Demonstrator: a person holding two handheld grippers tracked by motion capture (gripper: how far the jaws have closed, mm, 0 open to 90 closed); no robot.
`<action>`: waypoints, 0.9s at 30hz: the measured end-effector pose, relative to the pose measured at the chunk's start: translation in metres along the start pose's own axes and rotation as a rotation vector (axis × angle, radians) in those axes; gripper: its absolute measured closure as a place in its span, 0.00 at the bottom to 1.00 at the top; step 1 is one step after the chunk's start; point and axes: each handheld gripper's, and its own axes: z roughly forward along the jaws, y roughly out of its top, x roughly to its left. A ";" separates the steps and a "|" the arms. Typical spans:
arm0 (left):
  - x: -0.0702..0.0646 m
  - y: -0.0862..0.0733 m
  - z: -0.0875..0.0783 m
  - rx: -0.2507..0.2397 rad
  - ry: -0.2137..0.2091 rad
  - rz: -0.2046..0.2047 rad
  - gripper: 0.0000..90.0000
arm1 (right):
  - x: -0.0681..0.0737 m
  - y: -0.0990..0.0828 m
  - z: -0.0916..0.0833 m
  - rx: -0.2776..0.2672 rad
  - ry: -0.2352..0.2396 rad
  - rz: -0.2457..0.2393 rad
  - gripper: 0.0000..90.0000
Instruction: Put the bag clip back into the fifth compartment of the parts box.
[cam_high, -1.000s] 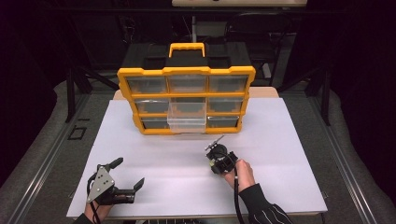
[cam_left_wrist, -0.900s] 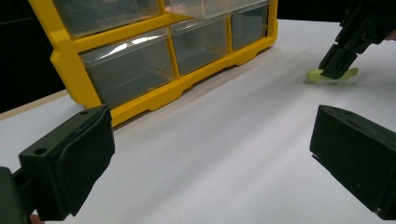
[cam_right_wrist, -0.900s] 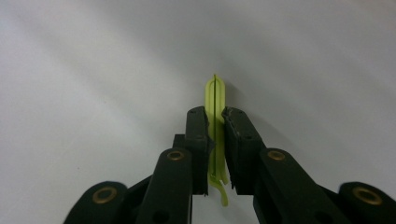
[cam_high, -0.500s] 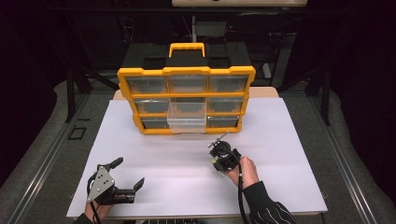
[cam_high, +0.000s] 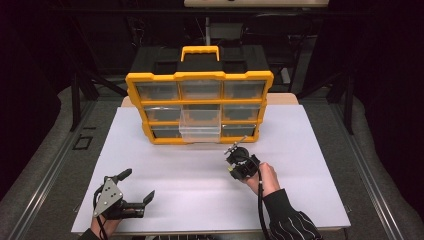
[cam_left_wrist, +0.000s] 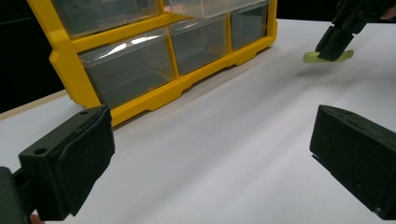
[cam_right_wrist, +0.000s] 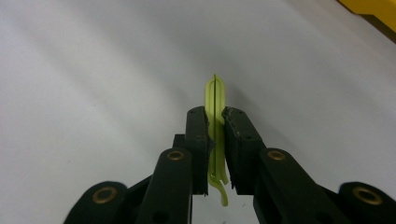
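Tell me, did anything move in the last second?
Hardly anything. The right tool nudged a little to the right, clamped on the thin yellow-green piece throughout. The left tool stayed put with its jaws wide open, and the yellow drawer box kept its middle drawer pulled out.

A white sheet (cam_high: 200, 190) covered the table top, with a strip of bare wood (cam_high: 285, 98) showing at its far edge. Grey floor (cam_high: 45, 150) flanked the table on both sides. Dark stands (cam_high: 75, 95) stood behind, before a black, unlit backdrop (cam_high: 380, 50).
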 end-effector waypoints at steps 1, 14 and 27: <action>0.000 0.000 0.000 0.000 0.000 -0.001 0.00 | -0.001 0.000 0.000 -0.011 -0.009 -0.004 0.89; 0.000 0.000 0.000 0.000 0.001 -0.002 0.00 | -0.010 0.008 -0.007 0.022 -0.001 -0.038 0.89; 0.000 0.000 0.000 0.001 -0.002 -0.002 0.00 | -0.021 0.011 -0.013 0.015 0.019 -0.094 0.89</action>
